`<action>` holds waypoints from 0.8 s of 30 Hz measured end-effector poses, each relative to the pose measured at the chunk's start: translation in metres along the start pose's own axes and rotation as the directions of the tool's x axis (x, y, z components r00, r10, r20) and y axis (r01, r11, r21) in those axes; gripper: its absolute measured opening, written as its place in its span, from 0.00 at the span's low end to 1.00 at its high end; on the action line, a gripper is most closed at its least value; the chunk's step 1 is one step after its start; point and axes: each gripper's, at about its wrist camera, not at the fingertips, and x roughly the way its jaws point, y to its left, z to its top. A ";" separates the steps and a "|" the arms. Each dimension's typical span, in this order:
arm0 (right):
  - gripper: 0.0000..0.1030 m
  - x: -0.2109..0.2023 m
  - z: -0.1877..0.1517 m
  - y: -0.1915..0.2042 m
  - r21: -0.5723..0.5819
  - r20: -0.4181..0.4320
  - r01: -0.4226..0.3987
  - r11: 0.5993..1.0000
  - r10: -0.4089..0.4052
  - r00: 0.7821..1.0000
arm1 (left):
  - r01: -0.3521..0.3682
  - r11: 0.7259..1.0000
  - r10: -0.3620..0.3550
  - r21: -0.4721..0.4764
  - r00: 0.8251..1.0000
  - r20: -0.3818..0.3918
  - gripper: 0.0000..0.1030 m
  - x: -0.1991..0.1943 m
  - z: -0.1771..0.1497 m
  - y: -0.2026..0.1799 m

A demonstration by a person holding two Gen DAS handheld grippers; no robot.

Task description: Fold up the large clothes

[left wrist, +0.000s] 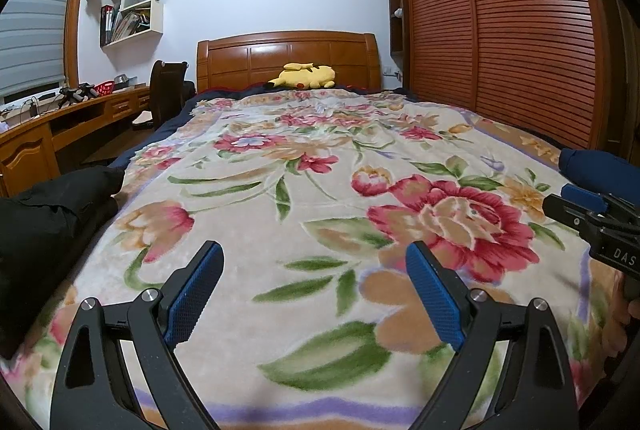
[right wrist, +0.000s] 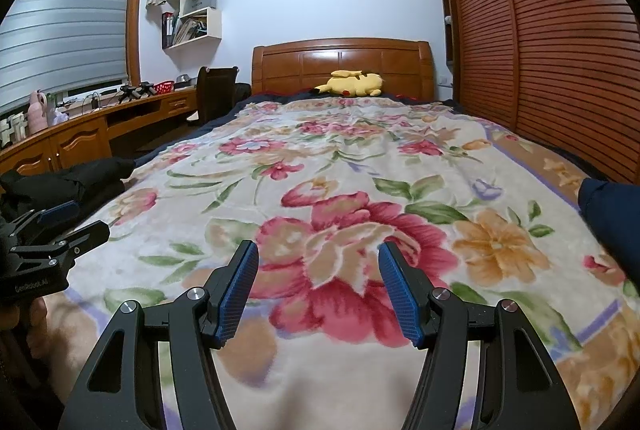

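Nearest, two black two-finger grippers with blue textured pads, both hovering low over the foot of the bed: left gripper (left wrist: 315,262) spread wide with nothing between the pads, right gripper (right wrist: 318,262) likewise parted and holding nothing. Also seen from the side, each in the other's view, jaws apart there too.

Underneath, one plush cream blanket printed with big red and orange flowers and green leaves (left wrist: 320,166), spread flat over the whole bed. Probably just the work surface, though whether it counts among the large clothes cannot be told.

Just beyond, at the bed's left edge, one crumpled black garment (left wrist: 48,214), heaped and partly hanging off the side. At the right edge, one dark navy garment (right wrist: 608,214), only a rounded bulge of it in view. Two garments, then, one per side, neither touched by a gripper.

Likely soft, limp and fairly bulky, with no stiffness to hold a shape; bound to sag and drag on the fuzzy blanket when lifted. Best pinched at a hem, shoulder or cuff with both grippers well apart, so as to spread it flat before folding. Thick folds may slip from a shallow pinch. No edges or seams clear enough in the black heap to choose a spot yet.

Farthest, one yellow plush toy (right wrist: 352,83) lying against one carved wooden headboard (right wrist: 342,64).
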 end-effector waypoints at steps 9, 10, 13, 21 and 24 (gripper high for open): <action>0.63 -0.001 -0.001 -0.003 0.004 0.005 0.001 1.000 -0.001 1.000 | -0.001 1.000 0.001 0.001 1.000 0.001 0.90 0.000 -0.001 0.000; 0.63 -0.001 -0.001 -0.004 0.004 0.005 0.001 1.000 -0.001 1.000 | -0.002 1.000 0.002 0.003 1.000 0.004 0.90 0.000 -0.001 -0.001; 0.63 -0.001 0.000 -0.004 0.006 0.009 0.002 1.000 -0.002 1.000 | 0.002 1.000 -0.002 0.003 1.000 0.003 0.90 0.000 -0.001 -0.001; 0.63 -0.003 0.000 -0.004 0.008 0.013 0.002 1.000 -0.002 1.000 | -0.002 1.000 0.002 0.005 1.000 0.009 0.90 -0.002 0.000 0.000; 0.63 -0.002 0.000 -0.004 0.009 0.014 0.002 1.000 -0.002 1.000 | -0.002 1.000 0.002 0.002 1.000 0.010 0.90 -0.002 0.000 0.001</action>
